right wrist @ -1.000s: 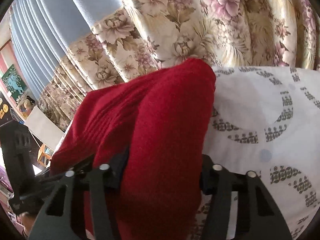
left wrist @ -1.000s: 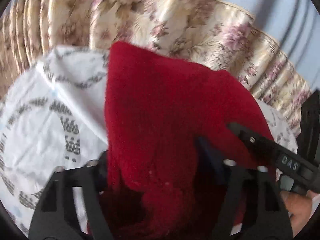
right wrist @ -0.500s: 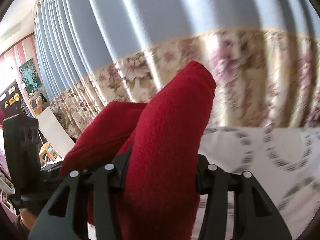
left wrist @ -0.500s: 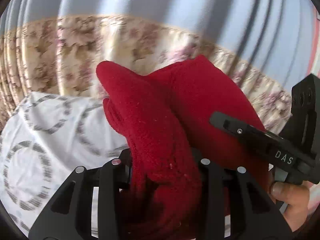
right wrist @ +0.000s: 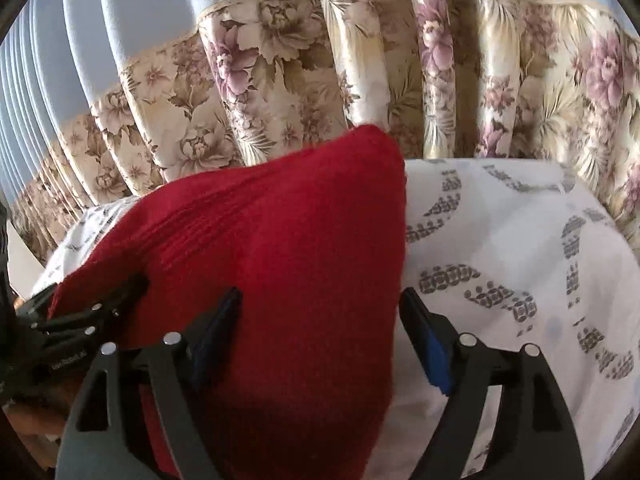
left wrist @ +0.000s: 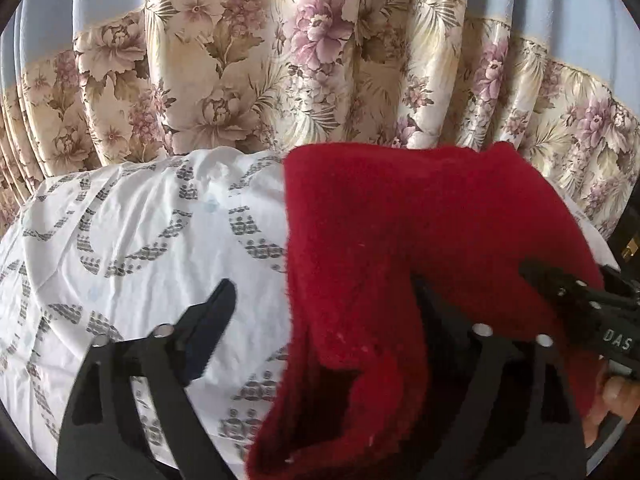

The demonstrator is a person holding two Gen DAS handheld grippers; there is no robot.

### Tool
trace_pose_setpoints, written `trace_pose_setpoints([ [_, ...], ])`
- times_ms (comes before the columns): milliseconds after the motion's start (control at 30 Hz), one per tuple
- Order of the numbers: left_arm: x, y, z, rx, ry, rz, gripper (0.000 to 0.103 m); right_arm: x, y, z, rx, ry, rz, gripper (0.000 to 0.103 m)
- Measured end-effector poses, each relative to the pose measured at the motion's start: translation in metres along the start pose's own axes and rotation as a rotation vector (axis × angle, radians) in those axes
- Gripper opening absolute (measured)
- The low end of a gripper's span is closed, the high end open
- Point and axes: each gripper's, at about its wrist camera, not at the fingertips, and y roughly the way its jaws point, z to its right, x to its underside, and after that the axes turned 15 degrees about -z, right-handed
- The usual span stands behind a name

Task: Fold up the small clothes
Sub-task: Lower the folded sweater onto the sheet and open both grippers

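Gaping wide, both grippers (left wrist: 320,308) (right wrist: 320,312) around red knit (right wrist: 280,260).

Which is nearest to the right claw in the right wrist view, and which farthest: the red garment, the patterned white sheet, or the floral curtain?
1. Red garment: between the fingers of the open right claw.
2. Patterned white sheet: just beyond, to the right.
3. Floral curtain: behind, farthest.

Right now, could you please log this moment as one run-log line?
red garment: lying on patterned sheet | left gripper: open, garment between fingers | right gripper: open, garment between fingers
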Motion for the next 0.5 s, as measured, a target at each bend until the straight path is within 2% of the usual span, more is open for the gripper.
trace_pose_setpoints([
  [100, 0.000, -0.010, -0.003, -0.005, 0.005, 0.006, 0.093, -0.003, -0.004, -0.005, 0.010, 0.007, -0.003, 0.083],
  [233, 0.000, -0.044, -0.019, -0.002, -0.001, 0.049, 0.094, 0.001, -0.034, -0.011, 0.045, 0.005, 0.036, 0.096],
  [333, 0.013, -0.078, -0.040, -0.023, -0.011, 0.095, 0.098, 0.007, -0.064, -0.021, 0.080, -0.002, 0.054, 0.098],
  [433, 0.034, -0.114, -0.069, -0.049, -0.037, 0.141, 0.100, 0.024, -0.093, -0.032, 0.081, -0.003, 0.059, 0.100],
  [500, 0.051, -0.136, -0.090, -0.063, -0.053, 0.160, 0.100, 0.040, -0.112, -0.044, 0.113, 0.003, 0.053, 0.100],
])
